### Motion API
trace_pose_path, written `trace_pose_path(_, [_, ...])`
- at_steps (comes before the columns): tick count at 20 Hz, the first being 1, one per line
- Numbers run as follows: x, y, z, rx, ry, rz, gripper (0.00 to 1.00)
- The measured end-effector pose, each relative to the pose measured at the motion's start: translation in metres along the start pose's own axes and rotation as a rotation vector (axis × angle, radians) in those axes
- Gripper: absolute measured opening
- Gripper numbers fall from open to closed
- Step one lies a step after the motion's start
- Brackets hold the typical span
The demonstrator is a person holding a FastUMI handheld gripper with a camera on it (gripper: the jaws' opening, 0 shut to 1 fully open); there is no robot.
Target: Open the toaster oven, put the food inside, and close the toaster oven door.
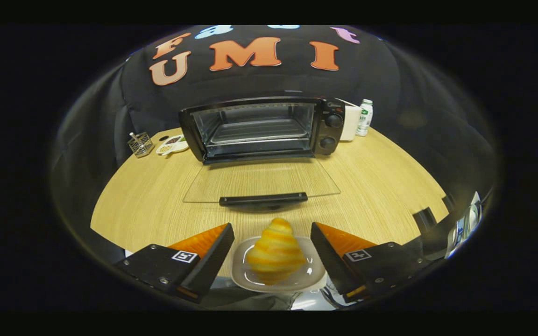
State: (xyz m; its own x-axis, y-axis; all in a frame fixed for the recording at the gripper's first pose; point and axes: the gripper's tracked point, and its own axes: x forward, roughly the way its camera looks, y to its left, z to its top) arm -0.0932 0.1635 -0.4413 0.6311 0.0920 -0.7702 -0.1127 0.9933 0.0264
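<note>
Our gripper (272, 254) is spread wide, one croissant (276, 252) on one white plate (313, 275) between its fingers, untouched. We should close squarely on its middle, lift gently, and carry it over the lowered glass door (262, 179) into the one open toaster oven (262, 128) far across the bench (381, 186).

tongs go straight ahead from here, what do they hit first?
Likely the croissant on its plate, sitting between the open tongs. Beyond it lies the oven's lowered glass door; depth is unclear.
</note>
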Motion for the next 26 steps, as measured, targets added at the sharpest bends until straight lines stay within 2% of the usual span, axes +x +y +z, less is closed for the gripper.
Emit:
trace_pose_path(8, [-0.012,0.002,-0.057,0.02,0.08,-0.034,0.99])
trace_pose_path(22, [0.016,0.001,-0.102,0.035,0.182,-0.065,0.99])
trace_pose_path(24, [0.019,-0.001,-0.101,0.033,0.177,-0.069,0.94])
trace_pose_path(26, [0.021,-0.001,-0.101,0.027,0.181,-0.07,0.82])
